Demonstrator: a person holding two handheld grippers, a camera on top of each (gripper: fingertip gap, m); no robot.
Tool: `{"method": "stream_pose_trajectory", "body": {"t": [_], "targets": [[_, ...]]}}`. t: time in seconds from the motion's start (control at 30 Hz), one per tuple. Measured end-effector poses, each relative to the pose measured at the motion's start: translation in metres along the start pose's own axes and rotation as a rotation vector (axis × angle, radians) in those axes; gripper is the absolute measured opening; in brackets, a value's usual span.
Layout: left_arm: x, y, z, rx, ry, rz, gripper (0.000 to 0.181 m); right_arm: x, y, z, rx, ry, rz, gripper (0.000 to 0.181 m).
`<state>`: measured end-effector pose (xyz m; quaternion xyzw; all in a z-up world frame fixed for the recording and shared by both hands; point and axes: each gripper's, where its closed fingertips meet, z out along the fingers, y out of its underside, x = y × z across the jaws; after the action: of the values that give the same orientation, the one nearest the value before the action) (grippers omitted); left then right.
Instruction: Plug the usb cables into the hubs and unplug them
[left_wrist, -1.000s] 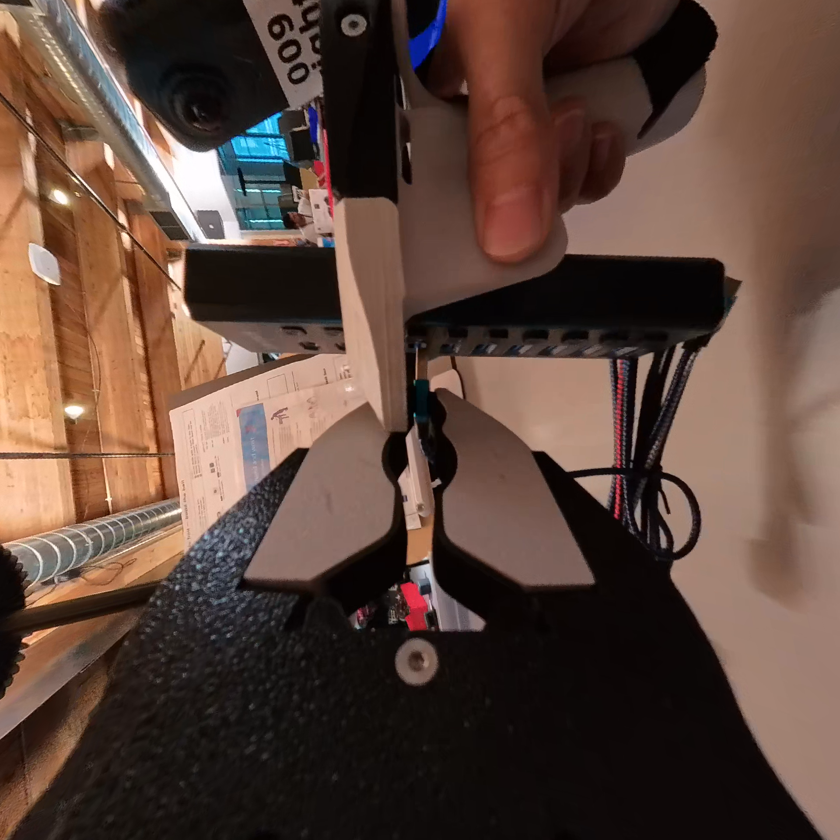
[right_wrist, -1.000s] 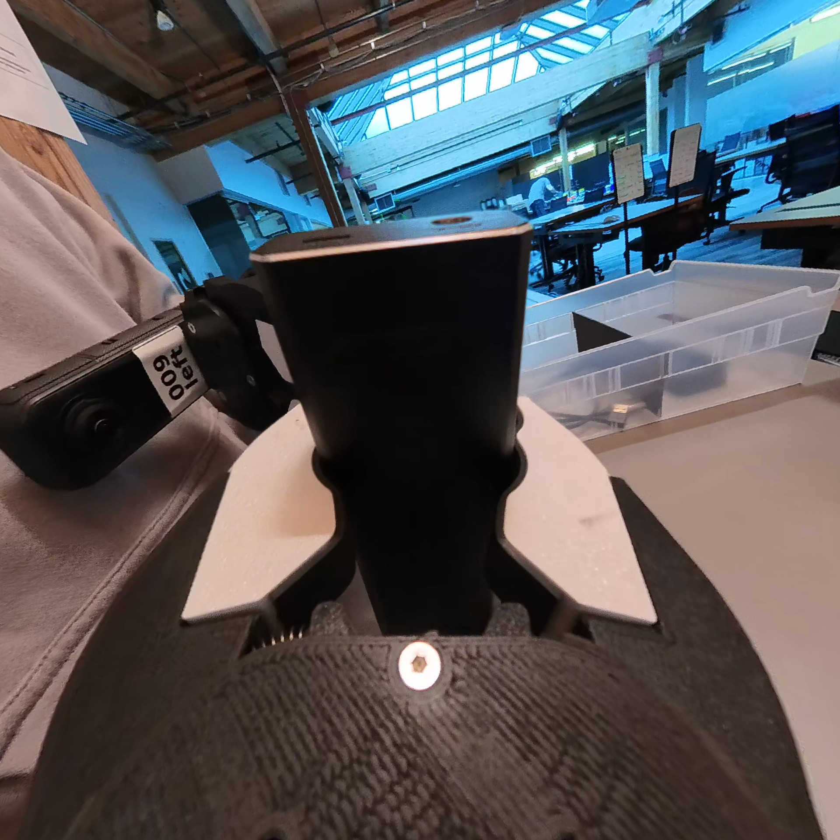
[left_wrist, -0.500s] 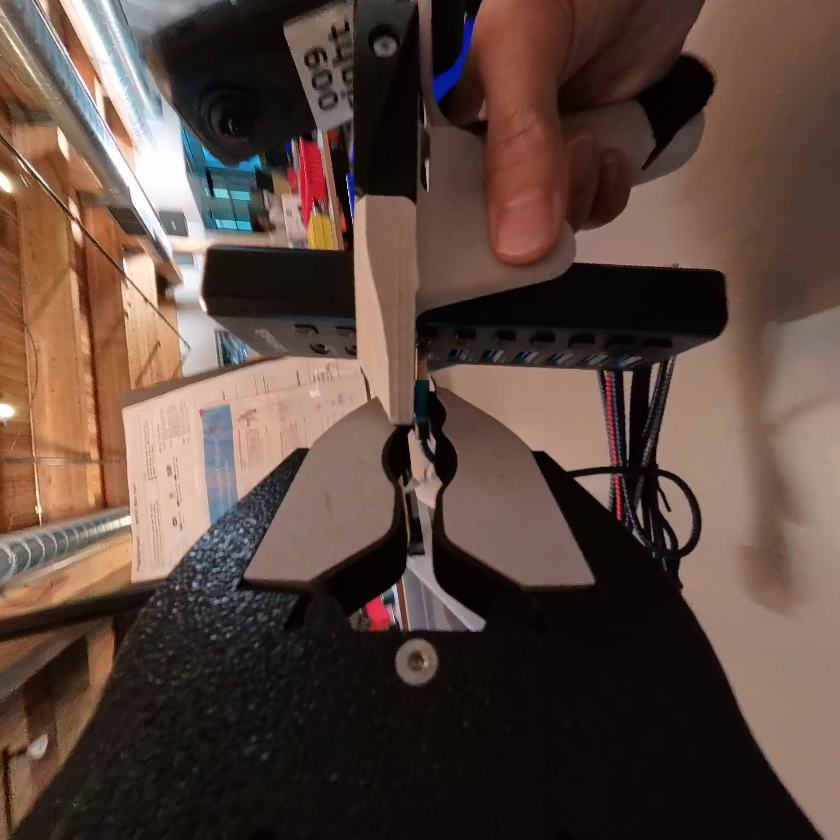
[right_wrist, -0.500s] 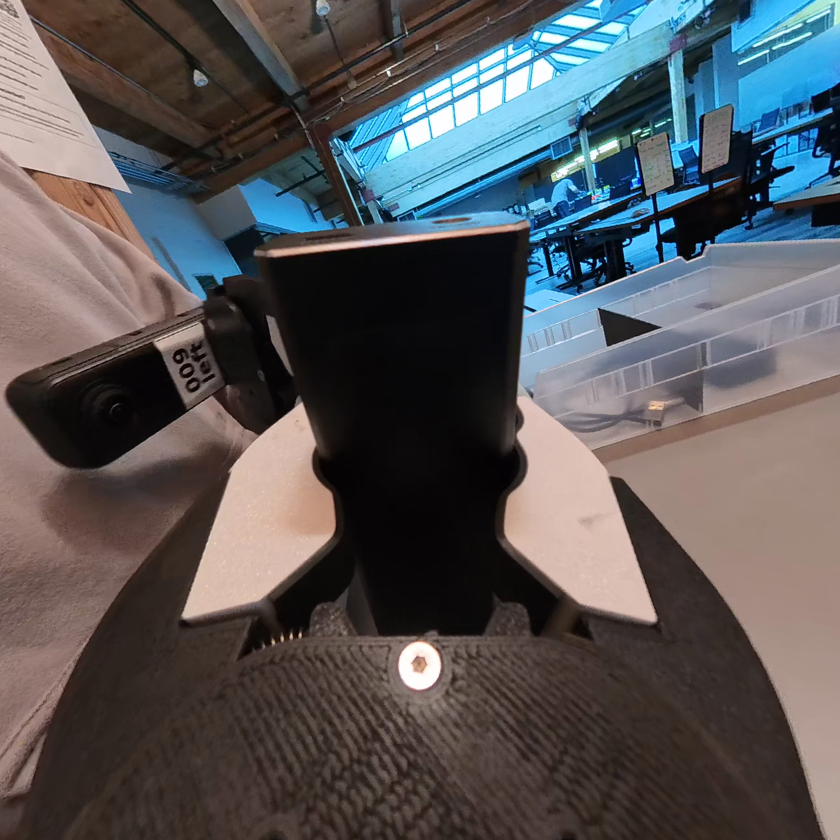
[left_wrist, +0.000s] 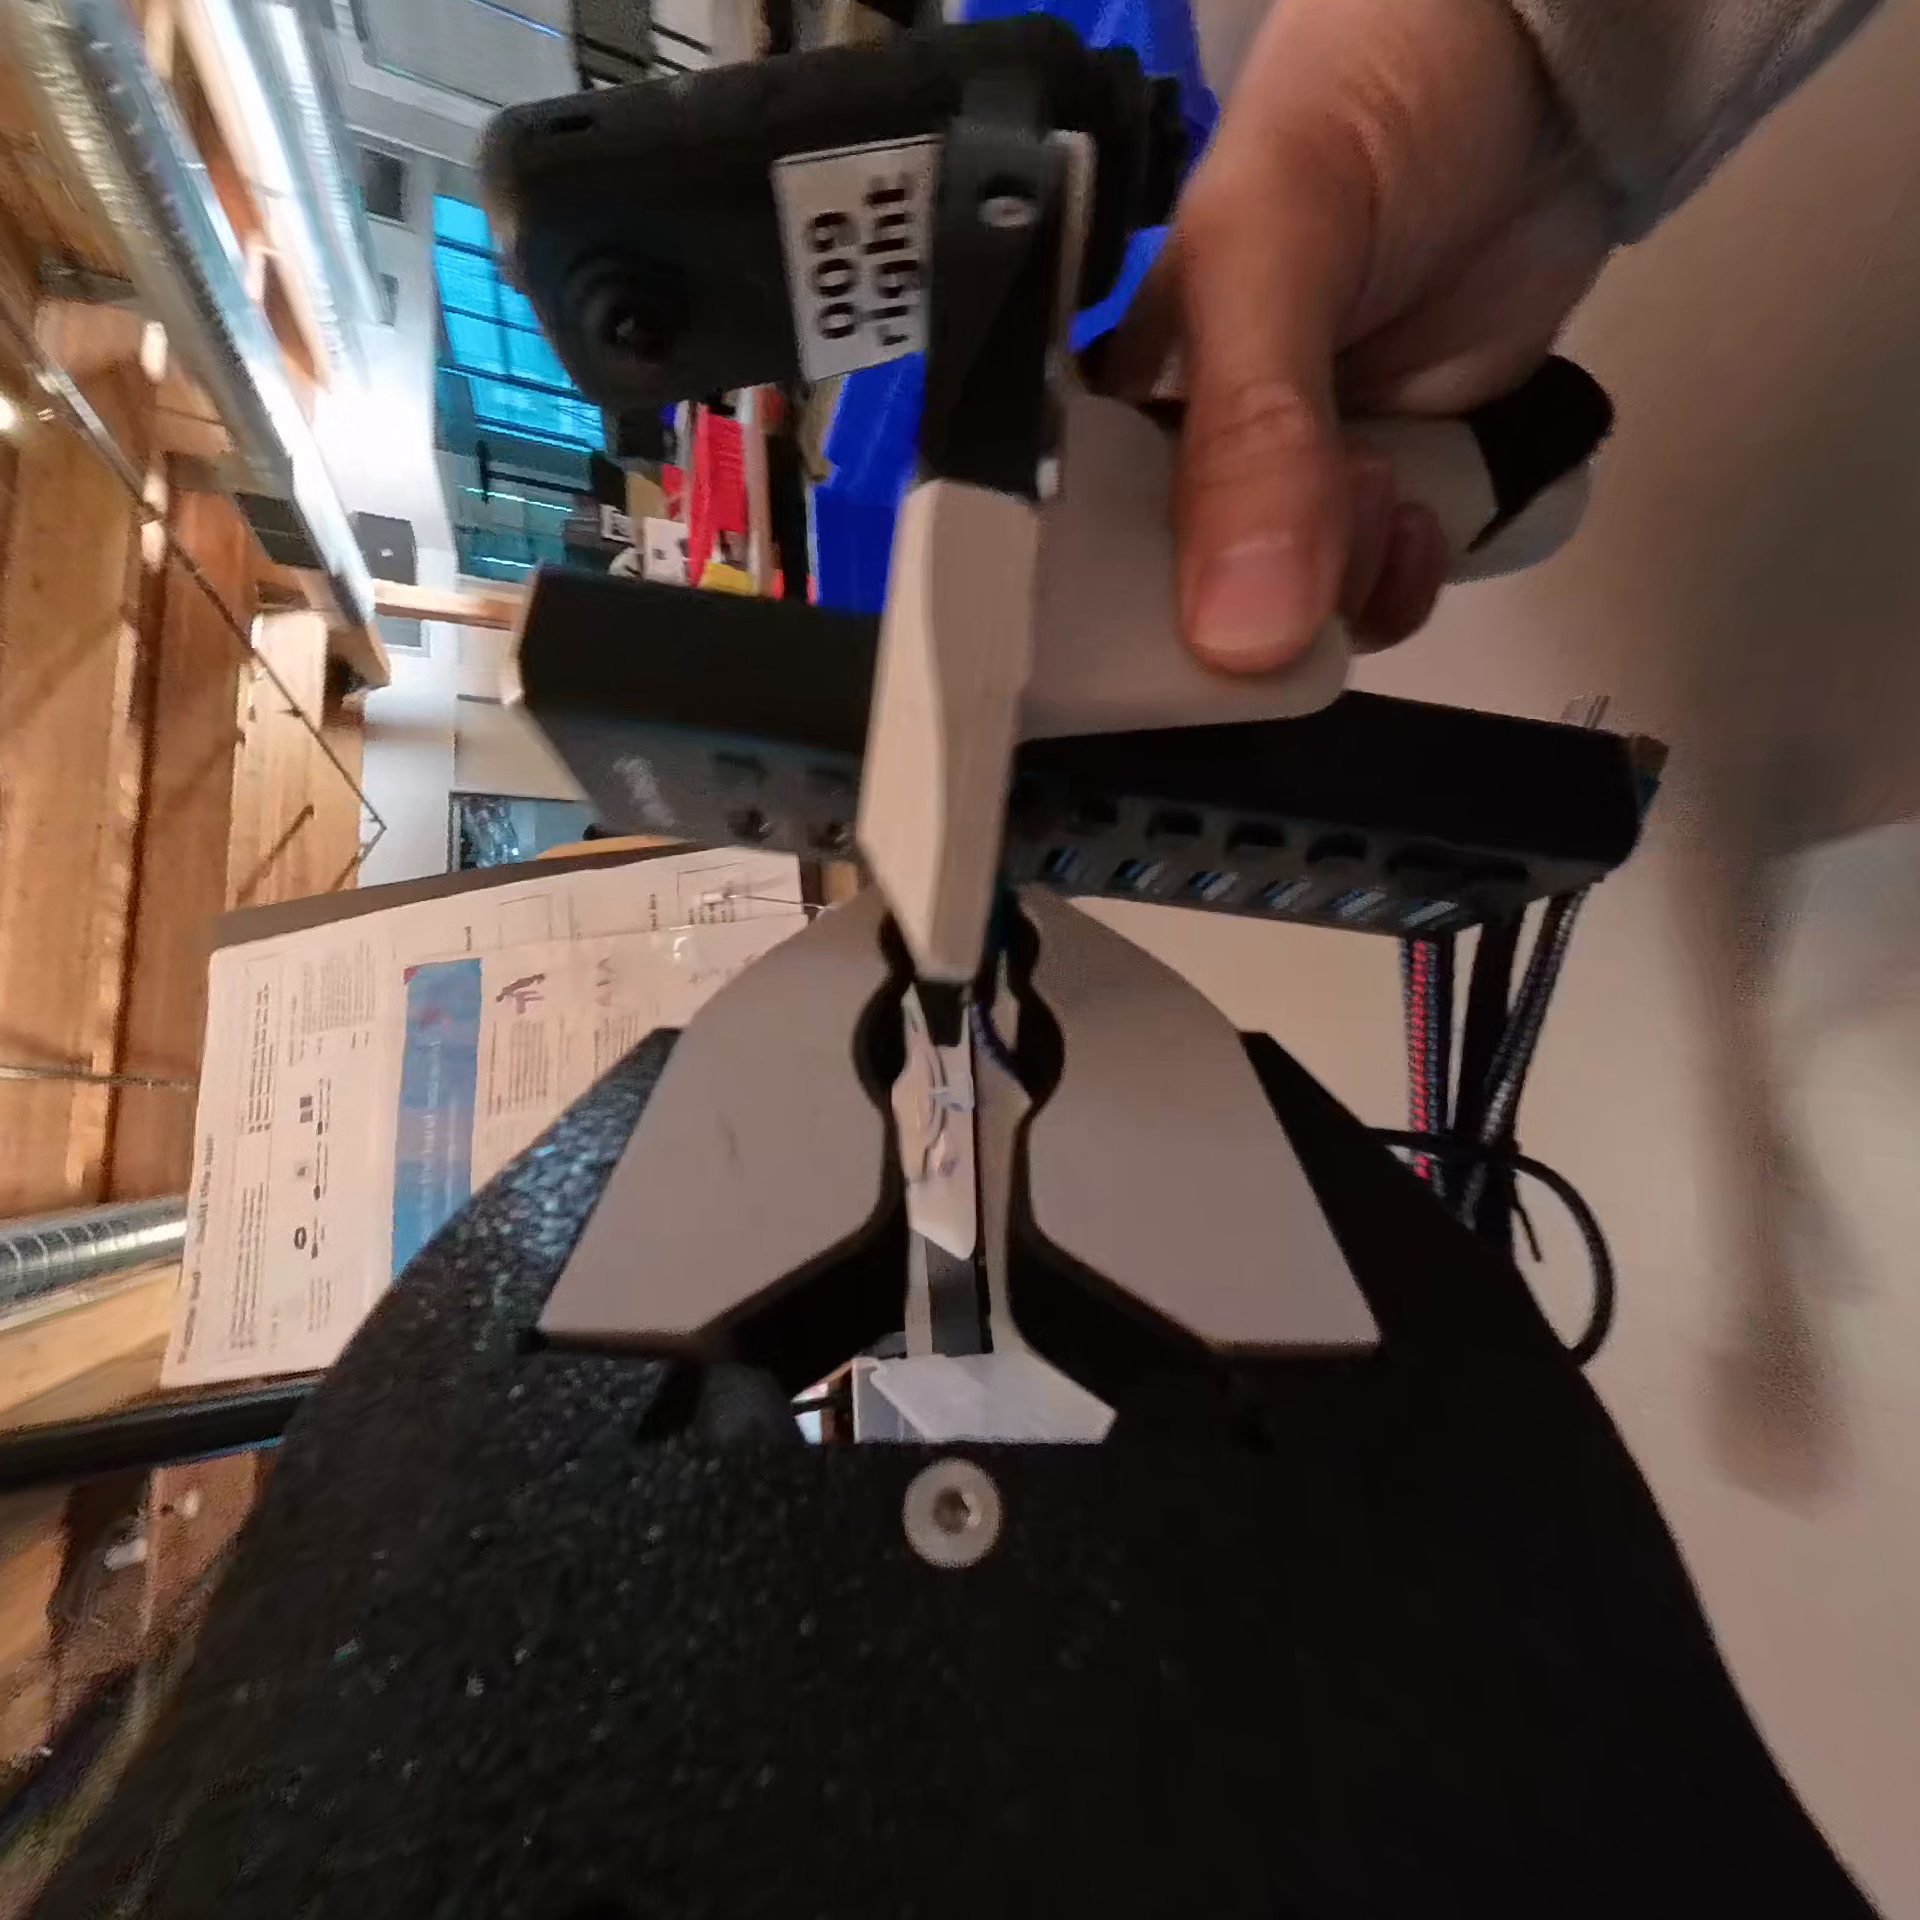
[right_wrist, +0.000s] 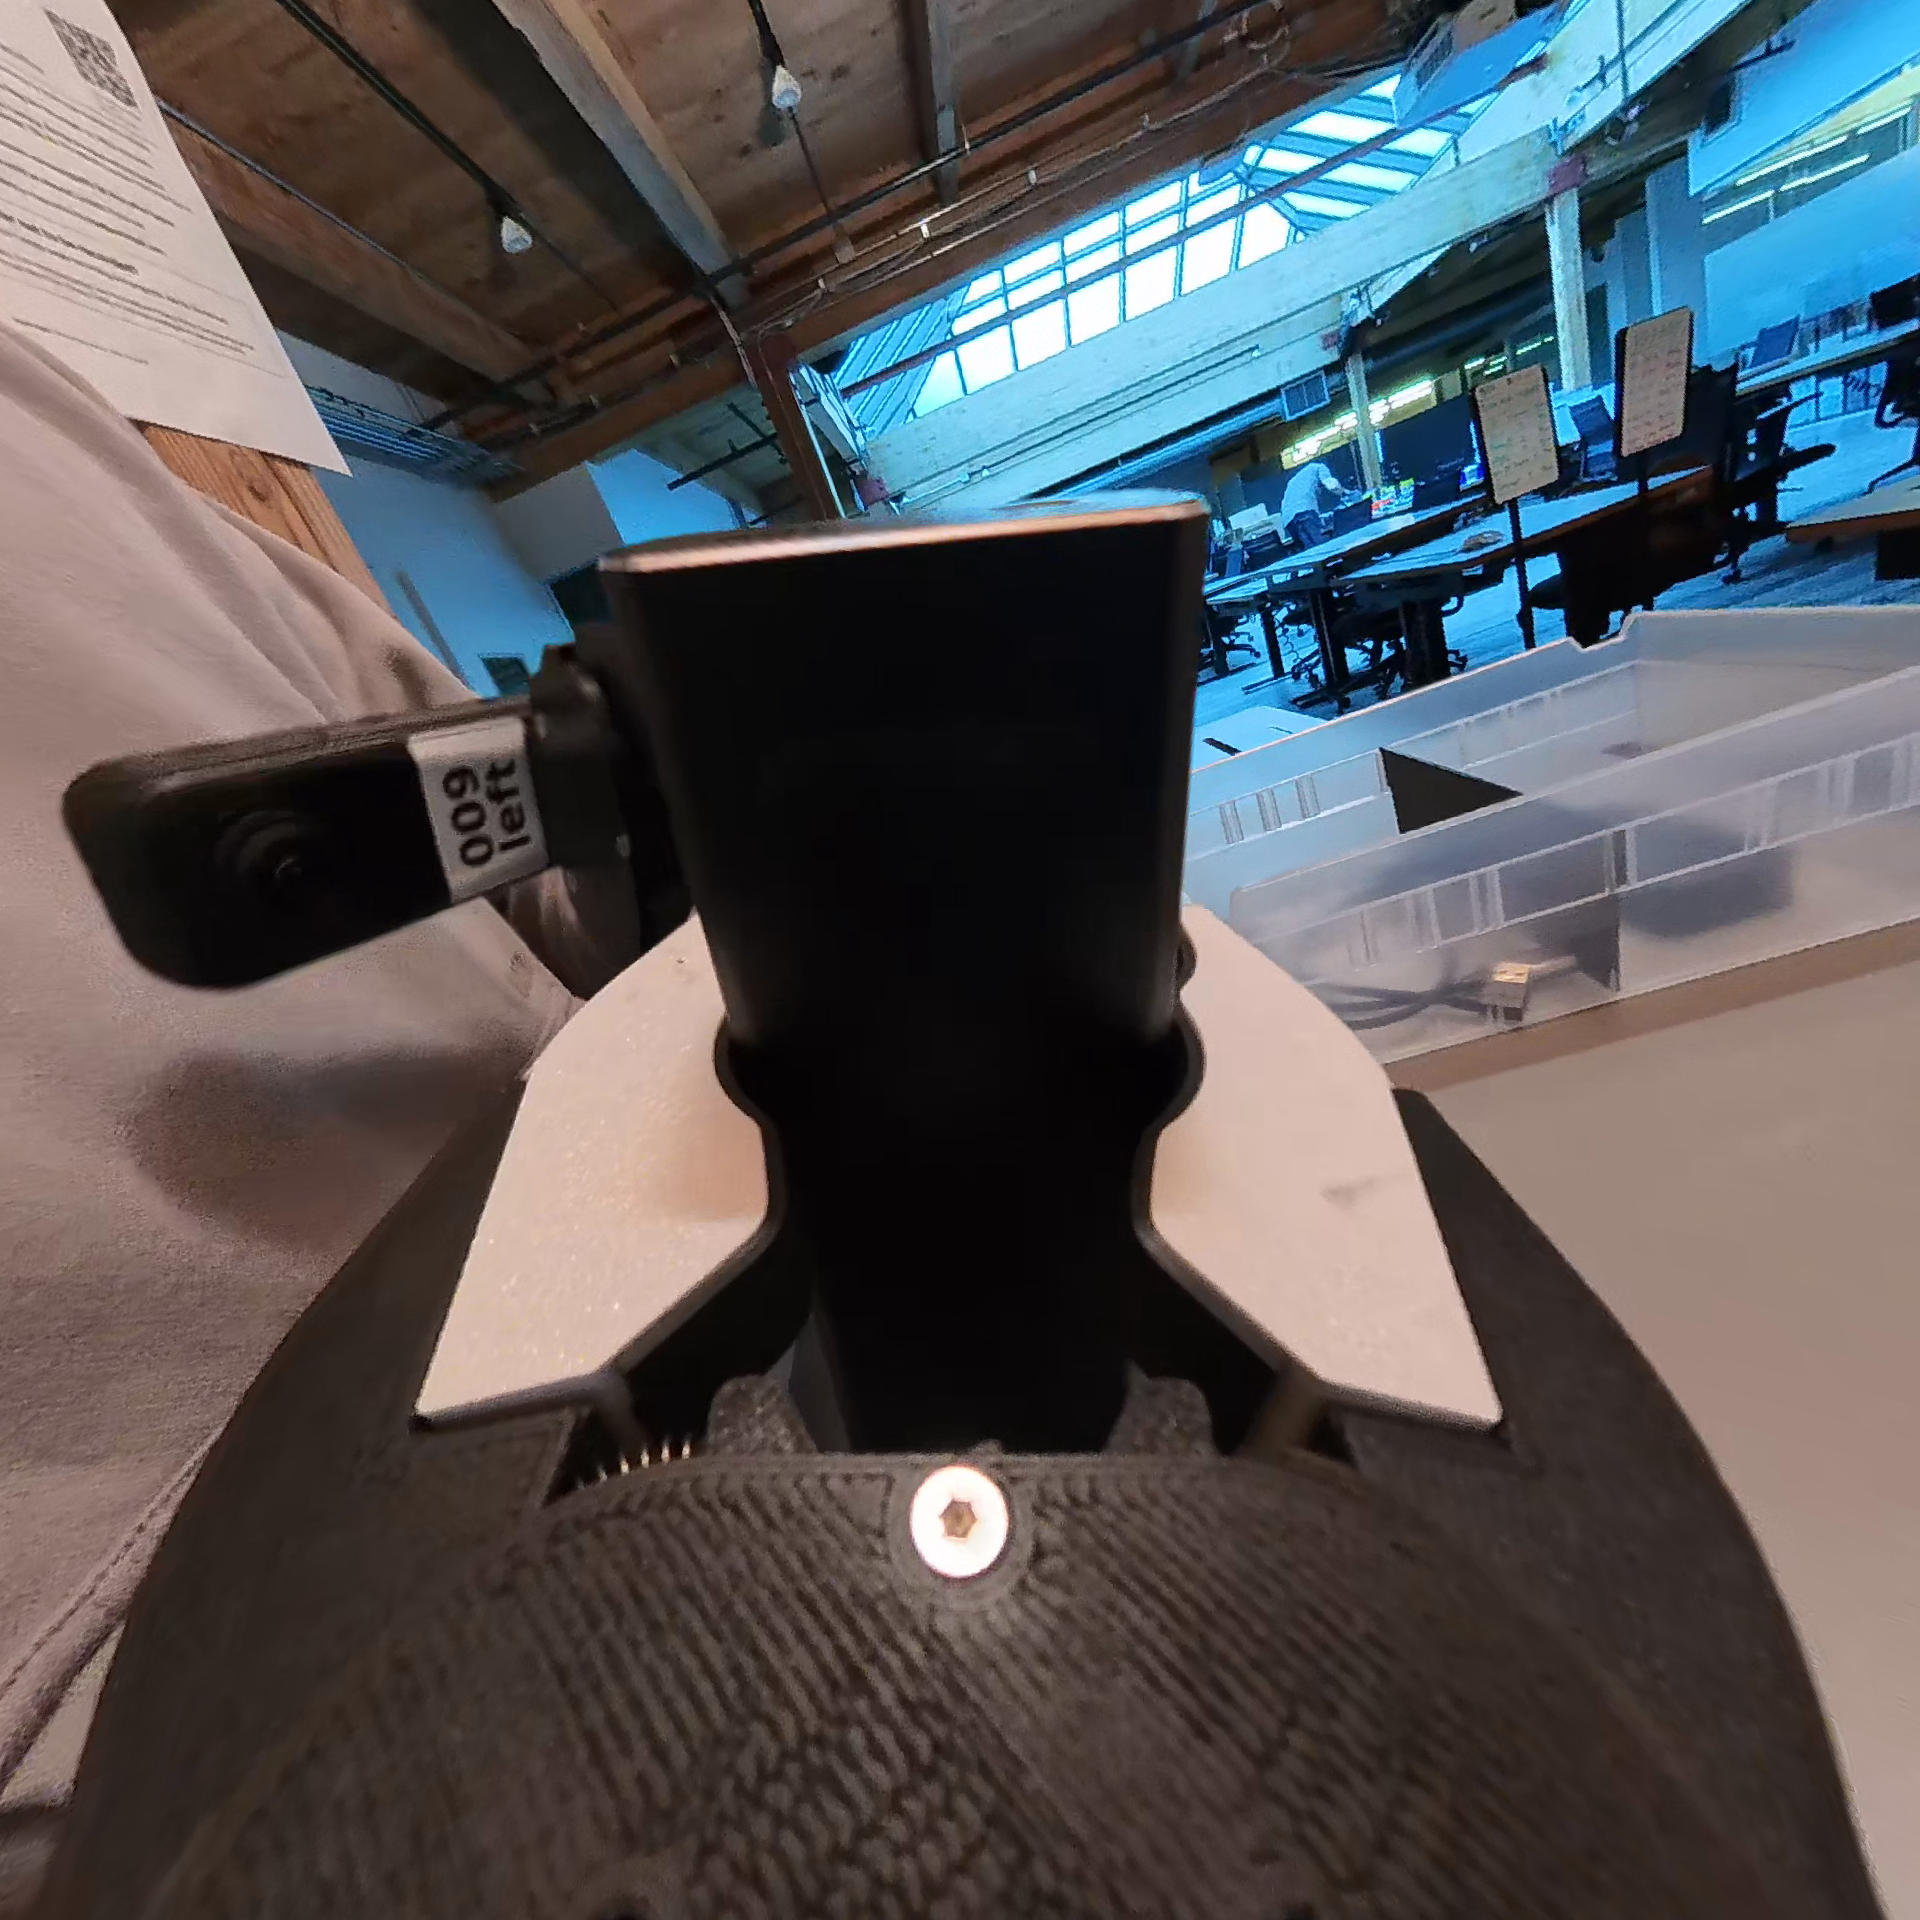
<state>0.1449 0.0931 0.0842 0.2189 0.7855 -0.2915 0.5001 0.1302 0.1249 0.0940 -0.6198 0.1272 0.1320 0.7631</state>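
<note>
- In the left wrist view, a printed paper sheet is showing at the left, behind the gripper body.
- The left gripper is holding its jaws narrow, pinching a small connector with a white tag; the connector's plug end is hidden behind the other gripper's finger.
- The black usb hub is lying across the frame just beyond the left gripper's fingertips, its row of ports facing the camera.
- One pale finger of the right gripper is crossing in front of the hub, and a hand is squeezing that gripper's handle.
- Several braided cables are hanging from the hub's right end, over the pale table.
- In the right wrist view, the left gripper's camera housing is appearing at the left, against a grey sleeve.
- The right gripper is clamping the hub between its jaws, with the hub standing upright in the middle of the frame.
- A clear plastic bin is sitting on the table at the right, with a loose usb cable lying in its near compartment.
</note>
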Motion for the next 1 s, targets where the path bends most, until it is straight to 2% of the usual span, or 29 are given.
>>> {"method": "stream_pose_trajectory", "body": {"t": [0.03, 0.13, 0.23, 0.33, 0.37, 0.43, 0.47, 0.57, 0.7, 0.77, 0.87, 1.0], "targets": [[-0.004, 0.003, -0.002, 0.01, -0.001, -0.054, 0.024, 0.0, -0.001, -0.002, -0.001, 0.008, -0.014, 0.074], [-0.004, 0.009, -0.012, 0.081, 0.103, -0.355, 0.031, 0.0, -0.004, -0.011, -0.023, 0.031, -0.056, 0.073], [0.003, 0.001, -0.019, 0.214, 0.322, -0.782, 0.024, -0.006, -0.007, -0.013, -0.021, 0.016, -0.106, 0.073], [0.009, -0.002, -0.019, 0.258, 0.462, -1.039, 0.024, -0.012, -0.01, -0.009, -0.014, -0.005, -0.128, 0.073], [0.009, -0.002, -0.018, 0.271, 0.472, -1.075, 0.023, -0.012, -0.011, -0.007, -0.014, -0.007, -0.131, 0.073], [0.007, -0.004, -0.02, 0.312, 0.452, -1.101, 0.004, -0.012, -0.008, -0.003, -0.039, -0.005, -0.137, 0.073], [0.009, -0.002, -0.019, 0.301, 0.452, -1.098, 0.003, -0.011, -0.008, -0.003, -0.041, 0.004, -0.14, 0.073], [0.017, 0.003, -0.016, 0.255, 0.434, -1.057, 0.002, -0.007, 0.0, -0.001, -0.102, 0.029, -0.145, 0.073], [0.014, 0.0, -0.014, 0.323, 0.39, -1.19, 0.002, -0.007, -0.002, -0.002, -0.084, 0.009, -0.085, 0.074], [0.017, 0.001, -0.011, 0.318, 0.379, -1.197, 0.002, -0.004, 0.002, -0.003, -0.087, 0.018, -0.067, 0.073], [0.026, -0.001, -0.005, 0.284, 0.405, -1.198, 0.002, -0.001, 0.006, -0.008, -0.095, 0.029, -0.034, 0.074], [0.027, -0.008, -0.006, 0.347, 0.442, -1.243, 0.002, -0.005, 0.008, -0.011, -0.14, 0.009, -0.054, 0.073]]}}
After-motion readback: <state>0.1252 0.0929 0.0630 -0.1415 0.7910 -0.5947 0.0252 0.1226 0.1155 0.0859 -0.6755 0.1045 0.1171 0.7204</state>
